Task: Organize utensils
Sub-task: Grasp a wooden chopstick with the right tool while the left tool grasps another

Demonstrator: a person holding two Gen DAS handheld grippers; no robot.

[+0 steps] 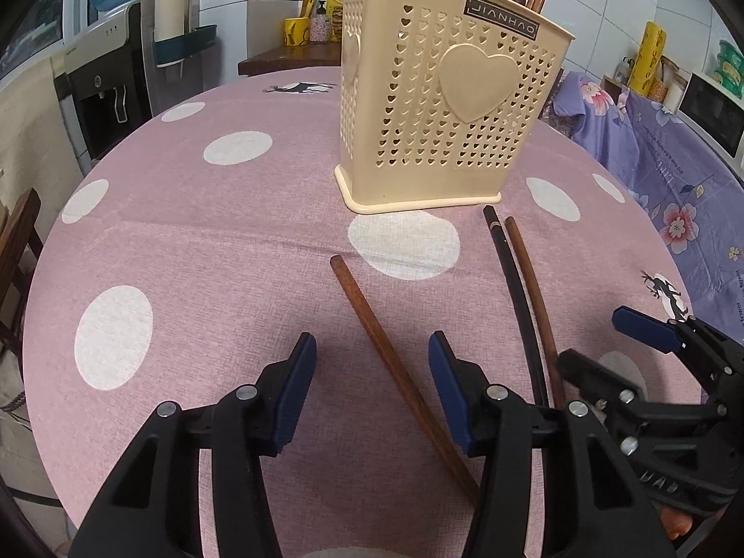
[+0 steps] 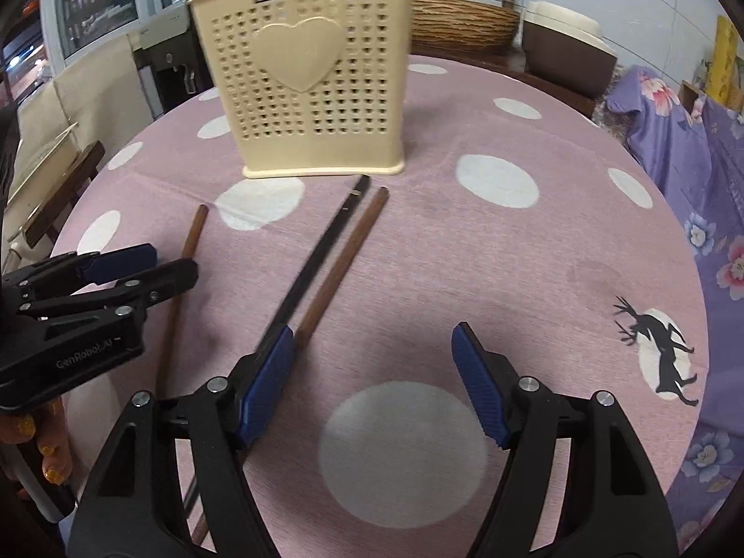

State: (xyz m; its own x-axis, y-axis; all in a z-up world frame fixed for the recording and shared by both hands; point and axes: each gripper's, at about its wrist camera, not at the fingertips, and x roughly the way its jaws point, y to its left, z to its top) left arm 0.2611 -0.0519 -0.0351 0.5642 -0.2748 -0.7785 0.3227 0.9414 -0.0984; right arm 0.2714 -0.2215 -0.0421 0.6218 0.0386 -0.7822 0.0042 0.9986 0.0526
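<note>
Left gripper (image 1: 367,390) gapes astride a brown chopstick (image 1: 372,325) — right gripper (image 2: 372,381) gapes over bare cloth.

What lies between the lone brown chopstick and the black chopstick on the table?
Only bare pink cloth lies between the lone brown chopstick and the black chopstick; the right wrist view shows it best.

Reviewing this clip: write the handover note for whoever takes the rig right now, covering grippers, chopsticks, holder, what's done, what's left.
Left gripper: open, empty, low over the table with the lone brown chopstick lying between its fingers.
Right gripper: open, empty, just right of the black chopstick and second brown chopstick, which lie side by side.
Cream holder: upright on the pink dotted tablecloth, already holding a few utensils.
Done: some utensils in the holder.
Left: three chopsticks on the table still to go in.
</note>
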